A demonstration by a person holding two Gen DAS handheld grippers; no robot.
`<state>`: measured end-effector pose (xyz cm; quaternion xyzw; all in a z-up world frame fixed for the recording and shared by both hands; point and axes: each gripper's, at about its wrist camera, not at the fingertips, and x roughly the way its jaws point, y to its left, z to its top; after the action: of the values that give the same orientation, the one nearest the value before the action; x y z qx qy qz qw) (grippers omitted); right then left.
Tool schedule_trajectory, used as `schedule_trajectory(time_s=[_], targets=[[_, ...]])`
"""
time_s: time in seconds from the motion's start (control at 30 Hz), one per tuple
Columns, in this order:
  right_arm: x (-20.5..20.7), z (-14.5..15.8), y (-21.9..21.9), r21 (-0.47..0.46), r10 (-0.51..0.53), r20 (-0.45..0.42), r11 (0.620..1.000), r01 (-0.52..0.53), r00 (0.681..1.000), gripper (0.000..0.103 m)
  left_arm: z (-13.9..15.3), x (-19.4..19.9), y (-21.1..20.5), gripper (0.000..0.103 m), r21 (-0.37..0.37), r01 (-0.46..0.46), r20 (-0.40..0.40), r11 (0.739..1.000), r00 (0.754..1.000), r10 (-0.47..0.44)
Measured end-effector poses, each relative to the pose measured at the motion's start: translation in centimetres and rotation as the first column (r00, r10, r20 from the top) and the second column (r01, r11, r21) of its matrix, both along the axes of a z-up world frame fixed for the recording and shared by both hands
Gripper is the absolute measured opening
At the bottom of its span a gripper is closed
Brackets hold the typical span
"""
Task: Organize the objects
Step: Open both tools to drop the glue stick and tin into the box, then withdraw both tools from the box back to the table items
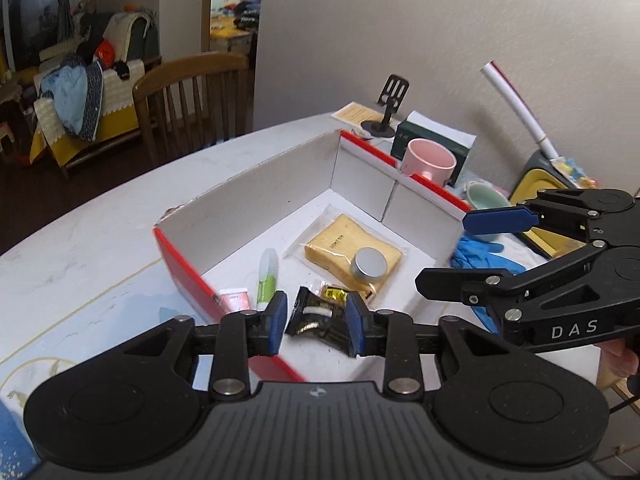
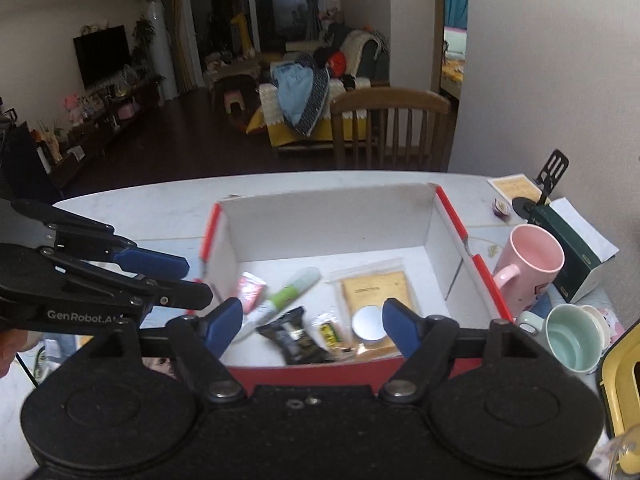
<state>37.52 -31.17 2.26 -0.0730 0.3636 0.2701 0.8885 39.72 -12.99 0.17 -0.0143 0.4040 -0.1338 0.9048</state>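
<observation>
A red-sided box with white inside walls (image 1: 256,184) (image 2: 320,216) holds a bagged tan sponge (image 1: 352,246) (image 2: 374,290), a round silver tin (image 1: 370,264) (image 2: 368,323), a green-and-white tube (image 1: 267,276) (image 2: 288,292), a pink tube (image 1: 236,300) (image 2: 250,292), a small yellow packet (image 1: 335,293) (image 2: 329,333) and a black packet (image 1: 320,320) (image 2: 294,336). My left gripper (image 1: 316,320) is open just above the black packet, its pads either side without touching it. My right gripper (image 2: 312,330) is open and empty over the box's near edge.
A pink mug (image 2: 528,264) (image 1: 430,160), a dark green box (image 2: 568,248), a pale green cup (image 2: 572,336), a black phone stand (image 1: 388,108), blue gloves (image 1: 480,256) and a yellow container (image 2: 624,396) crowd the table's wall side. A wooden chair (image 2: 390,128) stands behind.
</observation>
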Motion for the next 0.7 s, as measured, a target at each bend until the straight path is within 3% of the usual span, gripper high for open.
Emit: schedule_trajectory(time_s=[0.03, 0.07, 0.33, 0.43, 0.63, 0.7], targets=[[-0.6, 0.2, 0.3, 0.003, 0.003, 0.005, 1.000, -0.003, 1.000, 0.077, 0.3, -0.8, 0.3, 0.057, -0.003, -0.002, 0.012, 1.000, 1.000, 0.002], [-1.2, 0.4, 0.4, 0.009, 0.004, 0.009, 1.000, -0.004, 1.000, 0.077, 0.5, -1.6, 0.5, 0.062, -0.004, -0.006, 0.027, 1.000, 1.000, 0.006], [-5.8, 1.9, 1.9, 0.043, 0.003, 0.044, 0.999, -0.005, 0.999, 0.083, 1.7, -7.7, 3.2, 0.063, -0.025, -0.014, 0.085, 1.000, 0.996, 0.016], [-7.6, 2.4, 2.7, 0.053, 0.010, 0.063, 0.998, -0.013, 0.998, 0.086, 2.3, -10.1, 4.3, 0.070, -0.034, -0.032, 0.114, 0.999, 0.993, 0.035], [-10.9, 2.8, 4.6, 0.072, 0.025, 0.086, 0.997, -0.031, 0.996, 0.095, 3.1, -14.1, 7.1, 0.072, -0.069, -0.100, 0.139, 0.993, 0.984, 0.108], [-11.9, 2.8, 5.4, 0.072, 0.037, 0.095, 0.996, -0.044, 0.995, 0.098, 3.2, -15.5, 8.0, 0.080, -0.071, -0.114, 0.149, 0.991, 0.981, 0.123]])
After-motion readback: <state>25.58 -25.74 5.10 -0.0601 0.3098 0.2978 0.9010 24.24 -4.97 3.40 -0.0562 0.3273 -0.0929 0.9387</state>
